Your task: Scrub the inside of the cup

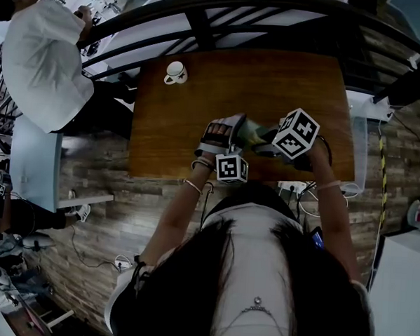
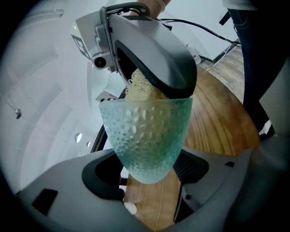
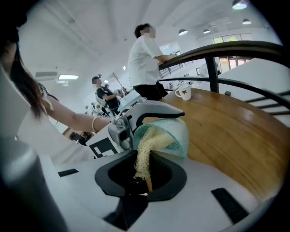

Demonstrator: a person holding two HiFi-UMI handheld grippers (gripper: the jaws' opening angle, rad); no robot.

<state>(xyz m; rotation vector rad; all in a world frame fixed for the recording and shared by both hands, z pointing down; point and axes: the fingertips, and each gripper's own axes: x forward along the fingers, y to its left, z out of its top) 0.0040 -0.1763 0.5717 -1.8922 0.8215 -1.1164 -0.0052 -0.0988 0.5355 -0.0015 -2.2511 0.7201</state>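
Above the near part of a brown wooden table (image 1: pixel 177 127), 2 grippers held close together; in the left gripper (image 2: pixel 147 176), a pale green dimpled cup (image 2: pixel 145 136), clamped by its rounded lower wall between the 2 jaws and lifted clear of the tabletop; tipped over, with the mouth turned toward the right gripper (image 3: pixel 146 180).

Inside the cup, the yellowish fibrous head of a scrubber (image 3: pixel 146 152), filling much of the opening; seen from the left gripper view as a pale mesh lump just above the rim, tucked under the grey body of the other gripper. Closed tight on the scrubber's thin tan stick handle (image 3: pixel 148 181), the right gripper's jaws, with only a narrow gap between them, taken up by that stick; trailing from there up into the cup, the loose fibres.

At the far end of the table, well apart from all this, a small white mug (image 1: pixel 175 72), upright; contents not to be made out. Beside the far left corner, a person (image 1: pixel 43 64) in a white top.
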